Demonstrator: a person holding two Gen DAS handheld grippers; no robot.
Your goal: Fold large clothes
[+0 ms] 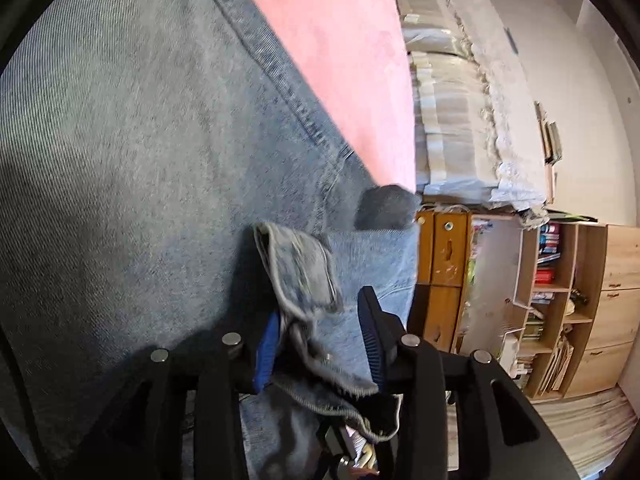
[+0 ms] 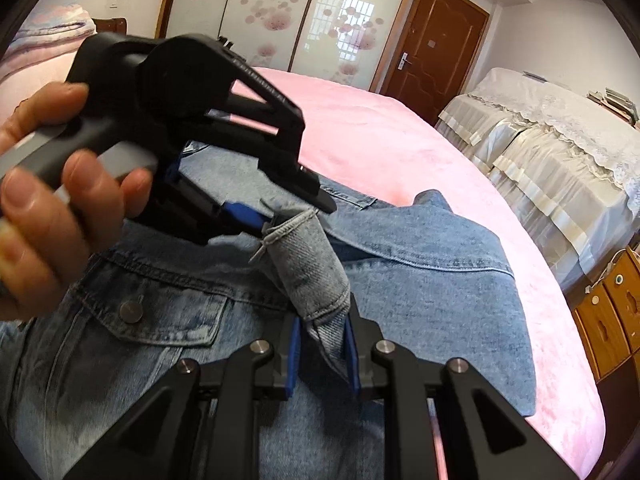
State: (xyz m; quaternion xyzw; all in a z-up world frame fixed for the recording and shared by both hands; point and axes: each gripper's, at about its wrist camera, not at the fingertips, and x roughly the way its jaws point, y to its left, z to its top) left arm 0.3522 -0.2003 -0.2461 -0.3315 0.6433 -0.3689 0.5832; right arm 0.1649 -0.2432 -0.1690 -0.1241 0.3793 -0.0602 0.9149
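A blue denim jacket [image 2: 420, 280] lies spread on a pink bed [image 2: 400, 148]; it fills the left wrist view [image 1: 120, 160]. My right gripper [image 2: 322, 348] is shut on the lower end of a raised denim cuff or sleeve end [image 2: 316, 264]. My left gripper [image 2: 276, 216], held by a hand [image 2: 52, 216], grips the upper end of the same piece. In the left wrist view the left gripper [image 1: 320, 344] has bunched denim [image 1: 304, 280] between its fingers.
A cream lace-covered sofa or bed [image 2: 560, 144] stands to the right of the pink bed. A brown door [image 2: 436, 44] and floral wardrobe doors [image 2: 280, 12] are behind. Wooden shelves with books [image 1: 560, 300] show in the left wrist view.
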